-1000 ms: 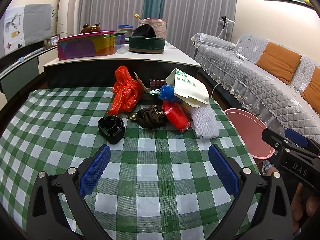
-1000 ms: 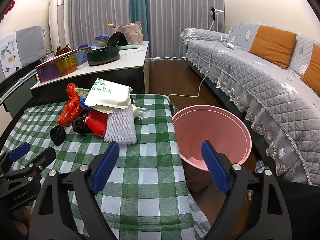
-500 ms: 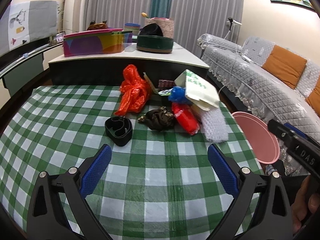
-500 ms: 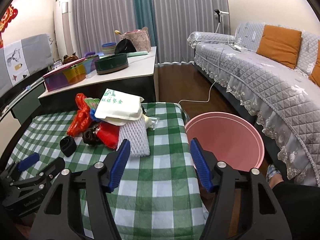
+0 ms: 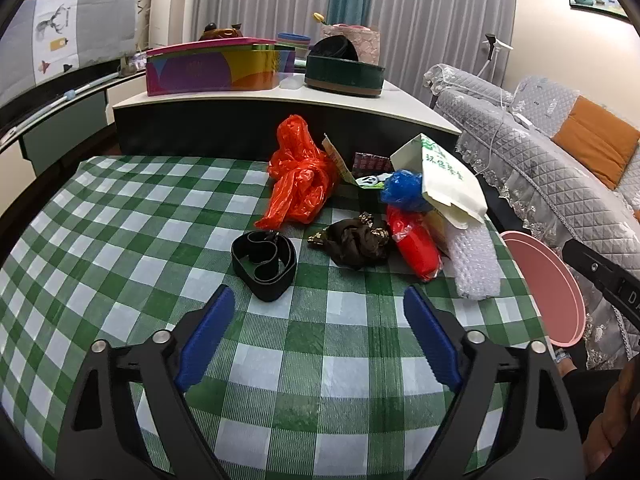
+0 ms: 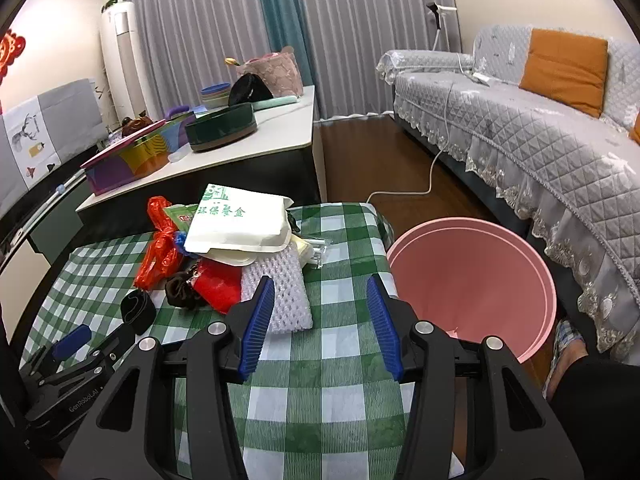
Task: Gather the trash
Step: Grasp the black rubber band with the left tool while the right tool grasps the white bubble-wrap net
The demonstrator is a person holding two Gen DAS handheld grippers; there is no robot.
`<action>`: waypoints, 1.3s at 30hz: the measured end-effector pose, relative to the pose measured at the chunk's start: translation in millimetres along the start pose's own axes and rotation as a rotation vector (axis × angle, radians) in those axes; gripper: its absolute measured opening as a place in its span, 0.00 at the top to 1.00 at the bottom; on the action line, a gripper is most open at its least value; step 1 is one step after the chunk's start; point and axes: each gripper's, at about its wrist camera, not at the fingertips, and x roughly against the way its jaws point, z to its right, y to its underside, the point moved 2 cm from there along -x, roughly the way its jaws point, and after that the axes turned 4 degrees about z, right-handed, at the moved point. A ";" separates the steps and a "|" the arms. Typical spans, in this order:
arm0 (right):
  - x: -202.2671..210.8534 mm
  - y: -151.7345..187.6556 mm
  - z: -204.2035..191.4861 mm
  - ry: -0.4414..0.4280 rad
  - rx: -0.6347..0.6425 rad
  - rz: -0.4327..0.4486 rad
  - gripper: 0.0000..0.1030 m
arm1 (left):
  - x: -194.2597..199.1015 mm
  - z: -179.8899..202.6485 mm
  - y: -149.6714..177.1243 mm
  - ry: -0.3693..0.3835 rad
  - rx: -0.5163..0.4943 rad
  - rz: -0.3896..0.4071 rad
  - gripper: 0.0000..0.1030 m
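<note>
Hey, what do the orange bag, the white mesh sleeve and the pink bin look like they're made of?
Orange bag: thin glossy plastic film, crumpled with bright highlights. White mesh sleeve: probably soft foam netting, given its puffy open weave. Pink bin: likely rigid moulded plastic, with smooth, evenly matte walls.

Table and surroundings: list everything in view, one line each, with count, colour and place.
tablecloth: one, green and white check, covers the table
plastic bag: one, orange-red, far side of the pile
strap loop: one, black, nearest the left gripper
crumpled wrapper: one, dark brown, mid pile
red packet: one, right of the wrapper
blue bag: one, behind the red packet
meal box: one, white with green print, on top of the pile
foam net: one, white, pile's near right
bin: one, pink, on the floor right of the table
sofa: one, grey, right
left gripper: jaws closing, nothing between
right gripper: jaws closing, nothing between
</note>
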 end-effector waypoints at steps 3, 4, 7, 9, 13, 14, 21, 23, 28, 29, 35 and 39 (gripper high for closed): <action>-7.8 0.5 1.7 -0.003 -0.012 -0.016 0.53 | -5.3 -0.5 0.0 -0.007 0.002 -0.008 0.22; -10.1 0.5 2.0 -0.004 -0.016 -0.019 0.53 | -6.8 -0.5 -0.2 -0.009 0.004 -0.011 0.23; -16.6 1.1 2.4 -0.014 -0.030 -0.028 0.52 | -11.8 -0.8 -1.5 -0.015 0.009 -0.018 0.26; -21.3 2.3 2.2 -0.023 -0.036 -0.035 0.52 | -14.8 -1.1 -2.3 -0.018 0.012 -0.021 0.27; -31.3 2.3 0.3 -0.038 -0.049 -0.054 0.50 | -20.0 -3.5 -3.6 -0.032 0.018 -0.029 0.29; -33.2 2.0 0.7 -0.040 -0.055 -0.058 0.50 | -21.8 -4.5 -3.8 -0.036 0.019 -0.033 0.30; -51.3 7.3 -5.0 -0.065 -0.079 -0.107 0.42 | -29.6 -19.7 -5.9 -0.065 0.057 -0.043 0.30; -56.2 8.3 -7.3 -0.070 -0.081 -0.119 0.42 | -33.0 -24.2 -6.5 -0.074 0.070 -0.048 0.31; -70.4 7.5 -14.0 -0.093 -0.079 -0.153 0.42 | -45.3 -36.0 -9.7 -0.096 0.106 -0.070 0.38; -74.4 8.1 -14.9 -0.097 -0.080 -0.166 0.42 | -48.2 -38.6 -9.8 -0.099 0.117 -0.078 0.42; -92.3 10.5 -19.3 -0.127 -0.093 -0.235 0.44 | -60.6 -48.3 -7.8 -0.090 0.172 -0.119 0.52; -97.2 10.6 -21.9 -0.145 -0.072 -0.264 0.58 | -65.0 -44.8 -11.9 -0.058 0.165 -0.132 0.65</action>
